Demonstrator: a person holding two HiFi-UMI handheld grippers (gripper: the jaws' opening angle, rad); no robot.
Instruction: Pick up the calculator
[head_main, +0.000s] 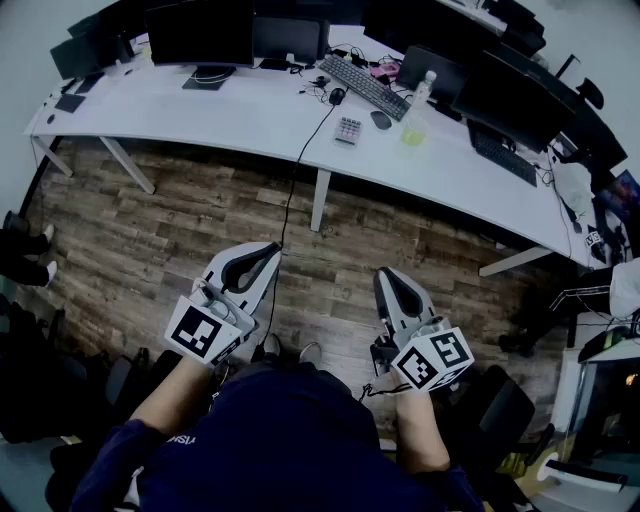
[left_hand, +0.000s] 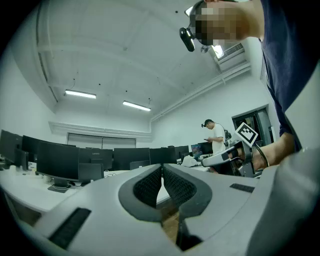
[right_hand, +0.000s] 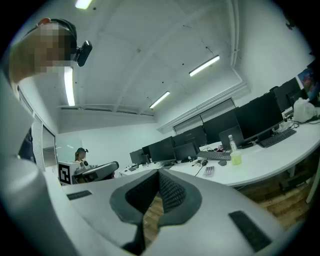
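The calculator (head_main: 347, 130) is small and grey with light keys. It lies on the long white desk (head_main: 240, 110), far ahead of both grippers, and shows small in the right gripper view (right_hand: 209, 171). My left gripper (head_main: 268, 252) hangs over the wooden floor, held near the body. Its jaws are shut with the tips touching and nothing between them (left_hand: 161, 168). My right gripper (head_main: 384, 274) is alongside it, also shut and empty (right_hand: 159, 173). Each gripper shows in the other's view: the right gripper (left_hand: 227, 157) and the left gripper (right_hand: 97, 170).
Near the calculator are a black keyboard (head_main: 365, 85), a mouse (head_main: 380, 119), a clear bottle (head_main: 421, 92) and a green cup (head_main: 414, 136). A black cable (head_main: 292, 180) hangs off the desk beside a white leg (head_main: 320, 200). Monitors line the desks. A person (left_hand: 216, 137) stands at the back.
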